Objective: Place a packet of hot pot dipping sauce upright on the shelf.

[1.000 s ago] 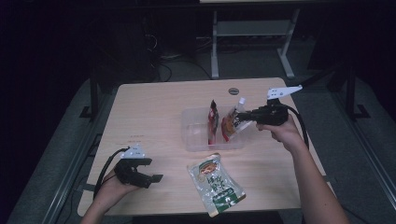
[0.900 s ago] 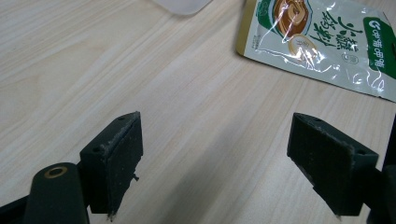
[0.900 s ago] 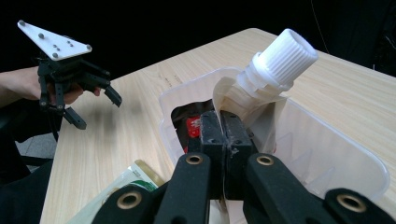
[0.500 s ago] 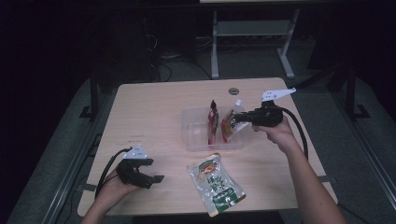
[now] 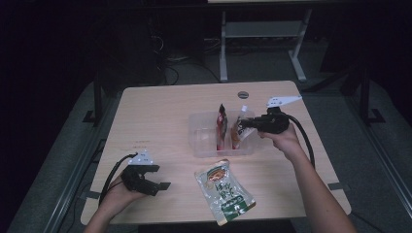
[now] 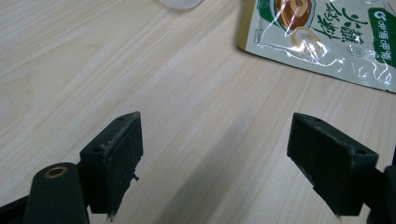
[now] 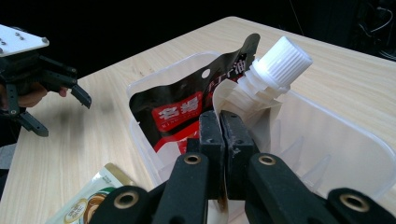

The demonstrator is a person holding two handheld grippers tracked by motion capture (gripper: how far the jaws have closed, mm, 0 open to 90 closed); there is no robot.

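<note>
1. Right tongs (image 7: 219,140) clamped on the edge of a white spouted pouch (image 7: 261,79), jaws pressed nearly flat together with the pouch film between them; seen from above at the right rim of the clear plastic bin (image 5: 204,145).
2. Spouted pouch (image 5: 241,124) upright inside the bin, cap uppermost, lower part within the walls. Whether its base already rests on the bin floor: cannot tell, hidden by the tongs and the bin wall.
3. Dark red-and-black pouch (image 5: 222,127) standing in the same bin, just beside the spouted one on its left; counted as already stowed.
4. Green-and-white snack pouch (image 5: 224,189) lying flat on the worktop (image 5: 160,116), near the front edge, outside the bin and just in front of it. Not yet handled.
5. Left tongs (image 5: 158,183) wide open, nothing between the jaws, resting low at the front left of the worktop, apart from the green pouch; the pouch corner (image 6: 322,32) lies ahead of the jaws.
6. Progress, judged: one pouch in, second being set down and awaiting release, third left to pick up. Roughly past the halfway mark.
</note>
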